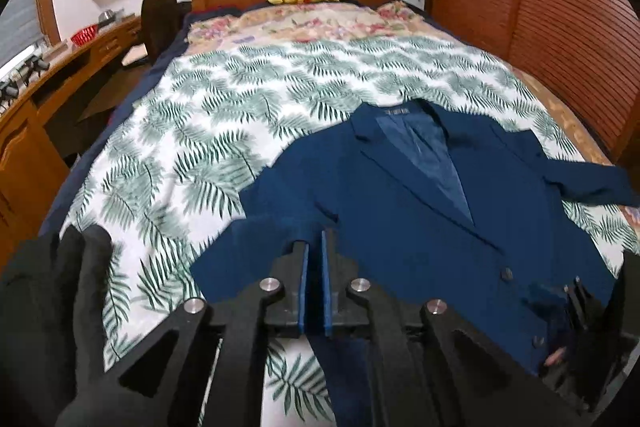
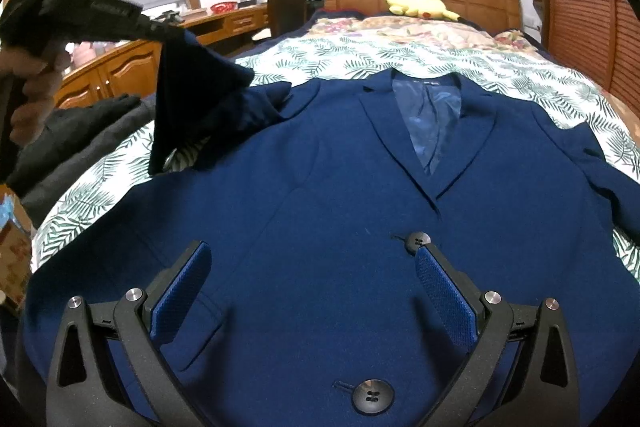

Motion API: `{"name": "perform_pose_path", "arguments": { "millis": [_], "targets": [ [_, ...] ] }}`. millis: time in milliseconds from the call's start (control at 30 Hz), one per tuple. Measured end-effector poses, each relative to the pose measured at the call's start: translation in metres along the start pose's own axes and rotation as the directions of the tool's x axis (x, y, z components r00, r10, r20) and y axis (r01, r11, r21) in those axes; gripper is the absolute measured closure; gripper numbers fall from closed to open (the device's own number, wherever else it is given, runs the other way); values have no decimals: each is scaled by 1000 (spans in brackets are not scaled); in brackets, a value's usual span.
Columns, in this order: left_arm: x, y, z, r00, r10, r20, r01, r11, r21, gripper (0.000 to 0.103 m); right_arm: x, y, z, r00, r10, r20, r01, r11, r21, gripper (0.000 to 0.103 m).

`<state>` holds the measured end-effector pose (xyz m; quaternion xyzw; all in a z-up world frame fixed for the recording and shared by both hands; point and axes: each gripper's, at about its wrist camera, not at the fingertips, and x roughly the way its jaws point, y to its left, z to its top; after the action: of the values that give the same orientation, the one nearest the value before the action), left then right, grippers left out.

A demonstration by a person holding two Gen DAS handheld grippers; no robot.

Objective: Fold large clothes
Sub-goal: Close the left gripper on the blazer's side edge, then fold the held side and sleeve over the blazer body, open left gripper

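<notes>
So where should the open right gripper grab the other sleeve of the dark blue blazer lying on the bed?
Probably at the cuff end of the free sleeve, which lies spread outward on the leaf-print bedspread. Bring the right gripper in from that outer side, low, so its fingers close across the flat double layer of the blue blazer.

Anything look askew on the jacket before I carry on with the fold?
Yes. One sleeve of the blue jacket is lifted off the bedspread, pinched in the shut left gripper and bunched. The other sleeve juts out flat toward the bed edge. The right gripper hovers open over the buttoned front.
</notes>
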<state>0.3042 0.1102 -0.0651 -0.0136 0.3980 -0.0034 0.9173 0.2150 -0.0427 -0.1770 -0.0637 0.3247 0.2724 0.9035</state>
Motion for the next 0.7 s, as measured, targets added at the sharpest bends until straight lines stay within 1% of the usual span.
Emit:
{"name": "perform_pose_path", "arguments": {
  "millis": [100,167,200,300,367,400,533,567,700],
  "targets": [
    [-3,1,-13,1000,-15,-14,15,1000,1,94,2,3,0,1000,-7,-7,7,1000,-10,0],
    [-5,2,-24,1000,-6,-21,6,1000,3,91,3,5,0,1000,-12,-10,12,1000,-19,0],
    [-7,4,-31,1000,2,-24,-2,1000,-2,89,3,5,0,1000,-13,-10,13,1000,-22,0],
    [-8,12,-49,999,-6,-40,5,1000,-12,82,3,6,-1,1000,-15,-10,15,1000,-27,0],
    [-7,18,-58,999,19,-43,-19,1000,-8,79,3,6,-1,1000,-16,-11,16,999,-28,0],
    [-5,22,-60,998,30,-46,-31,999,-11,76,3,6,-1,1000,-17,-11,16,999,-28,0],
    [7,38,-69,997,35,-68,-39,998,-50,69,3,6,-1,1000,-22,-11,21,999,-34,0],
    [13,41,-71,996,46,-76,-50,997,-53,68,3,7,-2,1000,-23,-11,23,999,-35,0],
    [33,48,-78,992,43,-121,-51,997,-62,65,3,8,-2,1000,-25,-10,24,999,-39,0]
  ]
}}
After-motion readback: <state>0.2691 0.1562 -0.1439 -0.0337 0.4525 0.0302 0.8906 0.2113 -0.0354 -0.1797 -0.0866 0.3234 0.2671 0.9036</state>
